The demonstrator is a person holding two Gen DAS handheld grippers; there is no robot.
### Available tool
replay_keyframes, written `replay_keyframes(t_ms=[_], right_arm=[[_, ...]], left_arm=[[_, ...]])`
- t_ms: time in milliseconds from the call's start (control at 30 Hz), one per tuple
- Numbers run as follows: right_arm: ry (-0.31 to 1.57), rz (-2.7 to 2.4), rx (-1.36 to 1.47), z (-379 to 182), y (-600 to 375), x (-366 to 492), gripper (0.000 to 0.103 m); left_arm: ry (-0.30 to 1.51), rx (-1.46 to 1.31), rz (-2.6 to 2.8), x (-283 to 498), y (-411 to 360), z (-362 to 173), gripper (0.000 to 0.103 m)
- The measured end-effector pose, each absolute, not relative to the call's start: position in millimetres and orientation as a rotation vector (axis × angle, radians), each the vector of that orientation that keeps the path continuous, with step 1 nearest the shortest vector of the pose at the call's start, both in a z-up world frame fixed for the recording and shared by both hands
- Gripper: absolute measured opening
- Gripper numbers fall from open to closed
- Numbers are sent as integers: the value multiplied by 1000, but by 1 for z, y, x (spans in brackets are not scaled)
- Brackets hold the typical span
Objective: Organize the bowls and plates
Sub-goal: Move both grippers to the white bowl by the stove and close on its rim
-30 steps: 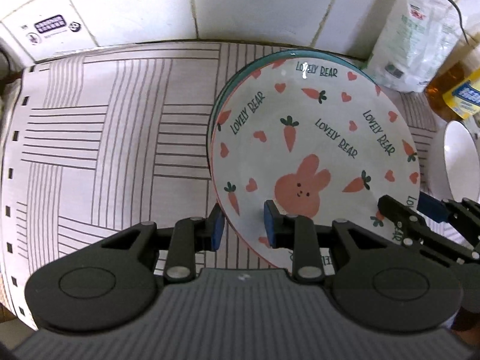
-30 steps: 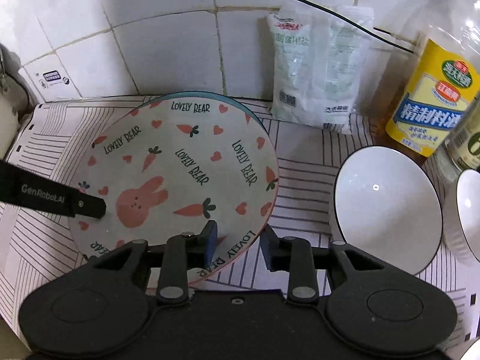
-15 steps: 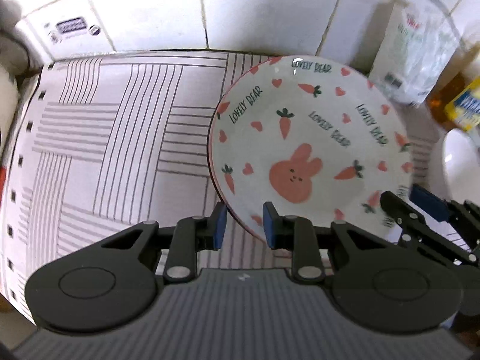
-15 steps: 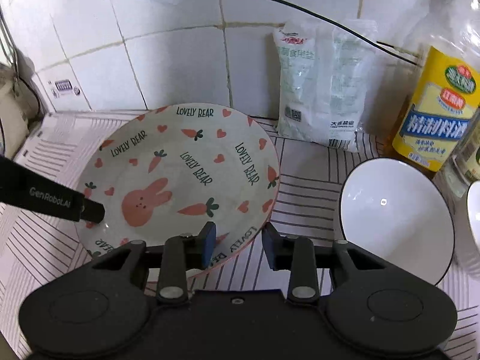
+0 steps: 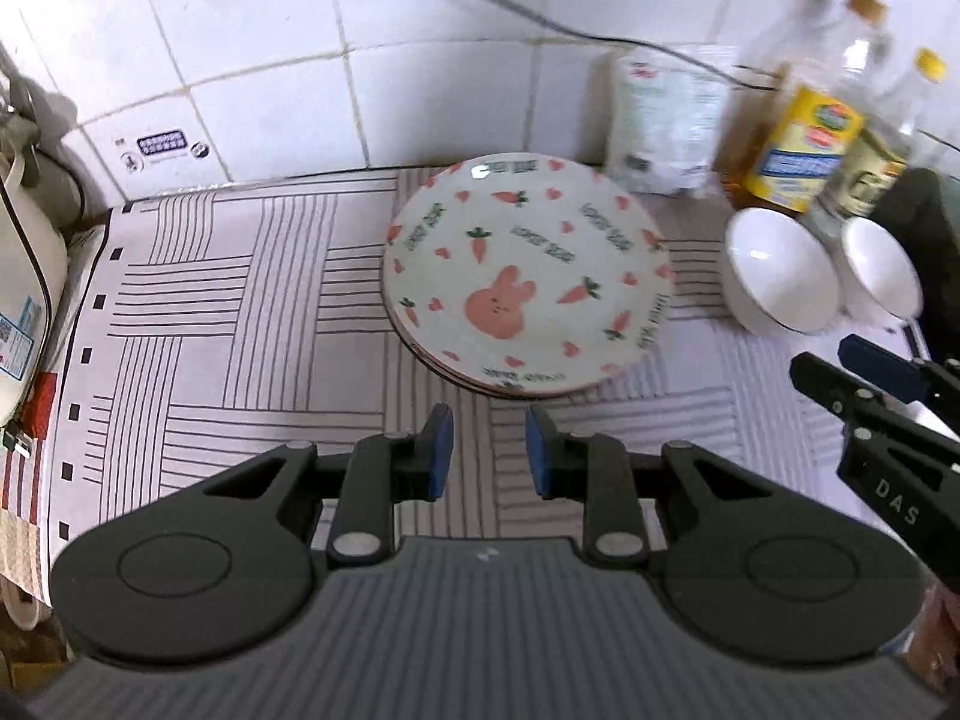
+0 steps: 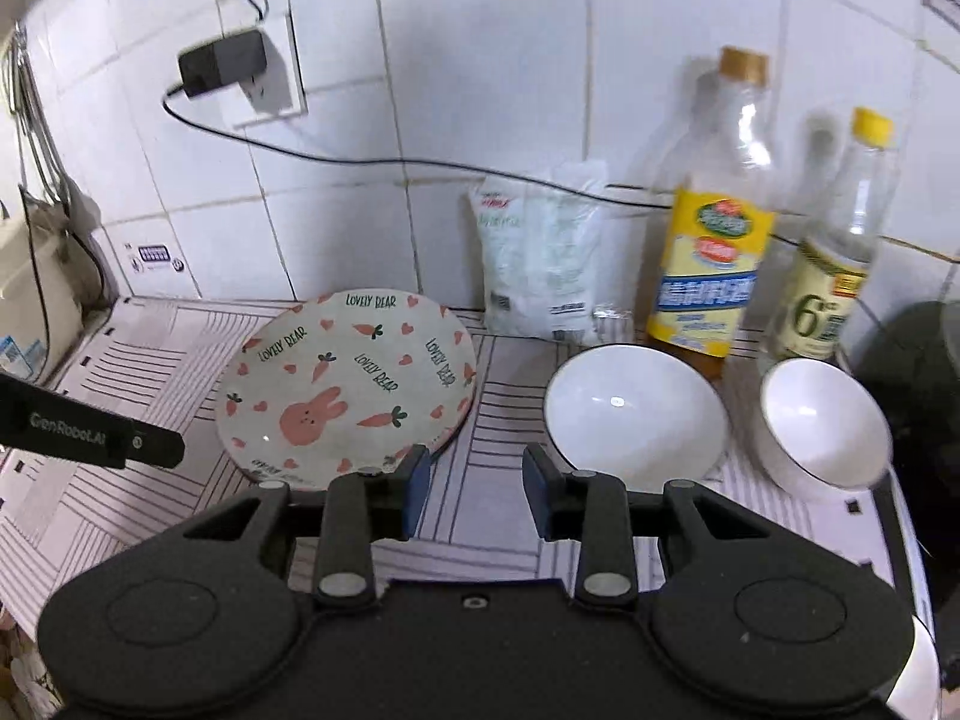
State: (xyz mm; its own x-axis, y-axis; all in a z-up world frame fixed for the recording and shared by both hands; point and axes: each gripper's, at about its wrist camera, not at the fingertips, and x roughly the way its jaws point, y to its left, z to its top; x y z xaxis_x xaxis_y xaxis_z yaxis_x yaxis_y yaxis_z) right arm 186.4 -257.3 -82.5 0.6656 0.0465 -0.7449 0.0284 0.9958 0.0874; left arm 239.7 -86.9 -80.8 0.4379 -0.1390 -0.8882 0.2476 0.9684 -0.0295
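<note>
Left wrist view: my left gripper hangs over bare striped mat, jaws a narrow gap apart, nothing between them. The rabbit plate lies just ahead, on top of another plate whose rim peeks out at its lower left. Only this view shows that stack edge; my right gripper enters from the right.

Right wrist view: right gripper empty, jaws modestly parted, having just been opening; its left finger overlaps the plate's near rim in the picture, contact unclear. This view alone gives the wall plug, and both white bowls sharply, side by side before the bottles.

Since a second ago: both grippers were at the plate's rim; now both have backed off and up, plate left lying.

Room: open mat left of the plate; a white appliance bounds the left edge, a dark object the right.
</note>
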Motion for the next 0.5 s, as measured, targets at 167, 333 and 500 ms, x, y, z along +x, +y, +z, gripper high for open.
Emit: replay_keyframes(t_ms=[167,333,500], right_arm=[[811,-19,114,-68,-267,147,47],[790,-75,153,-58,-282,103,52],[760,-139,157,-53,-304,62,53]], left_arm=[[1075,140,-298,208,-95,-62,29],[1068,166,-362,179,-112,-52,32],[1056,191,-423,158,-139,-44,35]])
